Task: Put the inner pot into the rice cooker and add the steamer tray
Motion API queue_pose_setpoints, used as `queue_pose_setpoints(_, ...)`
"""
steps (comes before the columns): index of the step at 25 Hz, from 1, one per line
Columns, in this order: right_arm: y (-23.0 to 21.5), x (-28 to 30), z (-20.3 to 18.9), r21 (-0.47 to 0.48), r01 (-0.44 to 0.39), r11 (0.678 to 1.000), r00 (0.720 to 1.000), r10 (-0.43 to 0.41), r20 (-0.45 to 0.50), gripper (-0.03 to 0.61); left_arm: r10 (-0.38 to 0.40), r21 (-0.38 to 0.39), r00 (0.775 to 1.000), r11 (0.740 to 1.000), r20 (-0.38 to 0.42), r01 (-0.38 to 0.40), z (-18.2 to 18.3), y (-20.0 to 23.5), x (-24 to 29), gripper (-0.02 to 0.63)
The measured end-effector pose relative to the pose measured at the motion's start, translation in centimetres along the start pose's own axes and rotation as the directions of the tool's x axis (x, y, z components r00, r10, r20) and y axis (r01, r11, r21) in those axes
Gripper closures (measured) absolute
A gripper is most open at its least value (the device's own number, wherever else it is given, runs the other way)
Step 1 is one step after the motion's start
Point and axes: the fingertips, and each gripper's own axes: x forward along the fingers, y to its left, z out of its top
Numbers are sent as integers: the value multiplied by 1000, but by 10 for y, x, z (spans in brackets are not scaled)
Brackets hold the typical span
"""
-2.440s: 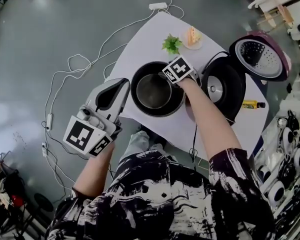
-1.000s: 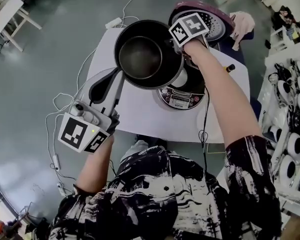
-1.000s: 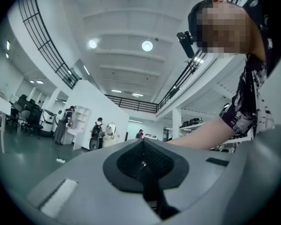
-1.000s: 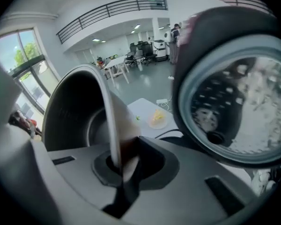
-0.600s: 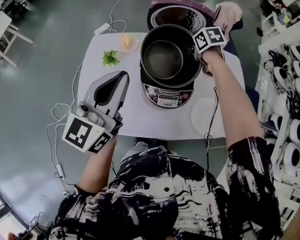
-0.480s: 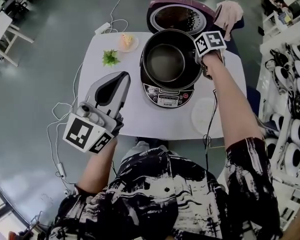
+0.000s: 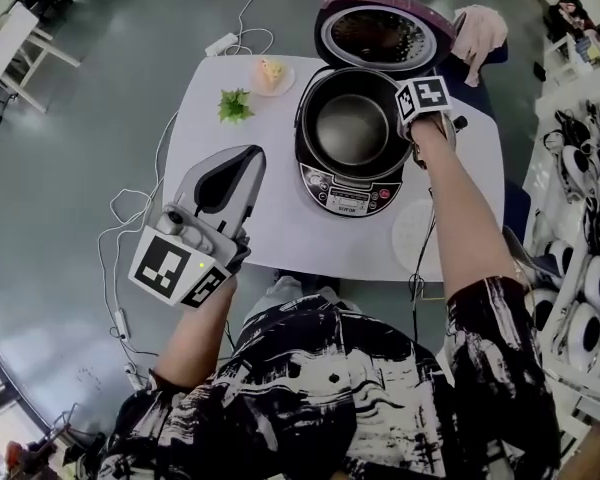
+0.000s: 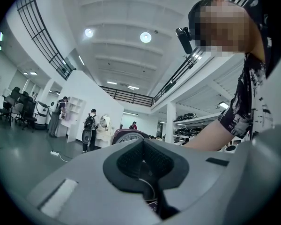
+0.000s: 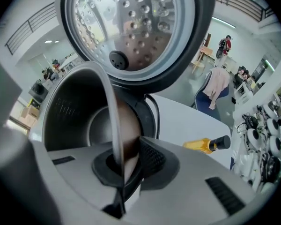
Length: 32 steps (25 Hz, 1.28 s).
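The dark inner pot (image 7: 352,128) sits in the opening of the rice cooker (image 7: 348,196), whose purple lid (image 7: 385,30) stands open behind it. My right gripper (image 7: 411,130) points steeply down at the pot's right side and is shut on its rim. In the right gripper view the thin pot wall (image 9: 110,111) runs between the pads of my right gripper (image 9: 124,159), with the perforated lid plate (image 9: 131,27) above. A white round tray (image 7: 413,230) lies on the table to the cooker's right. My left gripper (image 7: 242,160) hovers shut and empty over the table's left front.
On the white table (image 7: 270,228) a small green plant (image 7: 235,104) and a plate with cake (image 7: 270,71) stand at the back left. A yellow bottle (image 9: 210,144) lies right of the cooker. Cables and a power strip (image 7: 223,43) lie on the floor.
My right gripper carried the inner pot across to the cooker and lowered it into the opening. The left gripper stayed nearly where it was.
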Motion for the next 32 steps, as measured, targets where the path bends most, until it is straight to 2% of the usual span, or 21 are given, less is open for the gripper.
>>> queue_pose_setpoints(7, -1, 14, -5, -109, 93, 990, 994, -99, -43, 574, 23, -10, 1000, 1000, -5, -23, -4, 10, -8, 609)
queue_pose_setpoints(22, -1, 25, -14, -241, 171, 955, 980, -189, -56, 549, 28, -30, 1000, 999, -2, -28, -9, 20, -15, 609)
queue_pose_setpoints(26, 0, 24, -16, -255, 165, 953, 977, -193, -92, 540, 28, -31, 1000, 999, 5, -28, -5, 21, -17, 609)
queue_pose_setpoints(30, 2, 28, -20, -358, 160, 920, 957, -233, -170, 520, 37, -37, 999, 999, 13, -37, -4, 25, -23, 609)
queue_pose_setpoints(32, 1, 29, -19, -362, 138, 922, 959, -216, -185, 517, 42, -40, 999, 998, 14, -41, -6, 26, -26, 609)
